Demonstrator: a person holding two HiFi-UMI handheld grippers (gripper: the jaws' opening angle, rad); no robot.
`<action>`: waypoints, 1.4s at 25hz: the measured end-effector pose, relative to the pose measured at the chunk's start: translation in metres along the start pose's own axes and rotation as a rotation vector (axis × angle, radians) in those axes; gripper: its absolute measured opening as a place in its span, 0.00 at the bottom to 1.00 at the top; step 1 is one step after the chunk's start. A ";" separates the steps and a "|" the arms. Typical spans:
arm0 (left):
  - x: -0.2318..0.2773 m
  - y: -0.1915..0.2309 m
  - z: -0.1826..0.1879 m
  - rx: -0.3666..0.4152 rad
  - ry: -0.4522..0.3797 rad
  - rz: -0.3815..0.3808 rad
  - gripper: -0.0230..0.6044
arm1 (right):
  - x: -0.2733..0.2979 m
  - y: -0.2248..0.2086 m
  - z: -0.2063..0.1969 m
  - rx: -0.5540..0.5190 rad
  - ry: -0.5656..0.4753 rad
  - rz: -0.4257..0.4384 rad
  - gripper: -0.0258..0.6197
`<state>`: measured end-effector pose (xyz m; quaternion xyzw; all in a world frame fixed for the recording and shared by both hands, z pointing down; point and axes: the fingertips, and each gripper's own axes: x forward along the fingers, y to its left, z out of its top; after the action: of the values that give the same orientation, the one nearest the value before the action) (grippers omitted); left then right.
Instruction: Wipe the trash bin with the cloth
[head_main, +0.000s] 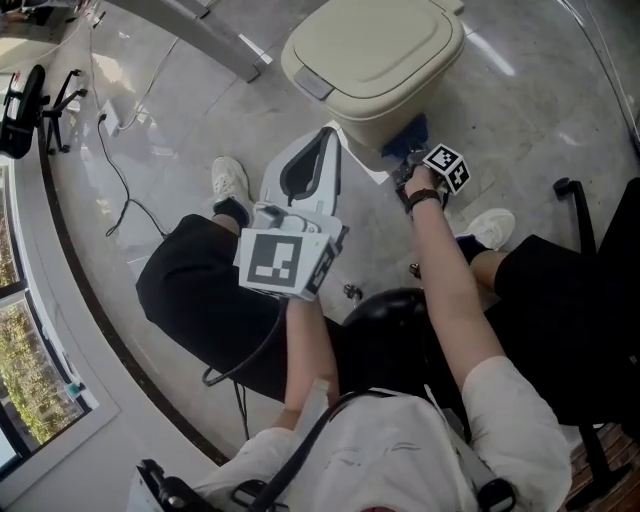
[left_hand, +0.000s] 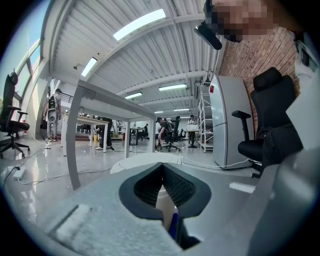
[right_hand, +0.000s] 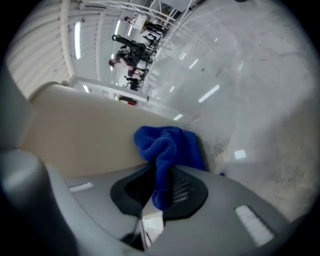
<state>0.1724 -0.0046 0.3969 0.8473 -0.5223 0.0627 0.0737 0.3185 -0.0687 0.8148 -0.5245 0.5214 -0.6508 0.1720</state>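
Observation:
A beige trash bin (head_main: 375, 60) with its lid down stands on the grey floor at the top of the head view. My right gripper (head_main: 405, 168) is shut on a blue cloth (head_main: 410, 135) and holds it against the bin's near side, low down. In the right gripper view the cloth (right_hand: 167, 145) bunches out of the right gripper (right_hand: 162, 182) against the bin's beige wall (right_hand: 85, 135). My left gripper (head_main: 326, 138) is raised left of the bin, shut and holding nothing, apart from the bin. The left gripper (left_hand: 162, 167) looks out level across the room.
A metal table leg (head_main: 200, 35) crosses the floor left of the bin. A cable (head_main: 120, 190) runs along the floor at left. A black office chair (head_main: 600, 250) stands at right. The person's shoes (head_main: 230, 180) (head_main: 495, 225) rest near the bin.

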 end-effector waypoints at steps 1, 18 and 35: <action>-0.001 0.001 0.002 -0.001 -0.006 0.004 0.03 | -0.009 0.019 0.009 -0.004 -0.032 0.058 0.10; -0.009 -0.017 0.028 0.005 -0.061 -0.021 0.03 | -0.165 0.314 0.118 -0.273 -0.231 0.792 0.10; 0.049 0.052 0.039 -0.033 -0.078 -0.056 0.03 | 0.042 0.026 0.123 0.075 -0.024 0.066 0.10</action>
<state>0.1492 -0.0780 0.3708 0.8619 -0.5020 0.0187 0.0691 0.4002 -0.1724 0.8021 -0.5079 0.5117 -0.6574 0.2191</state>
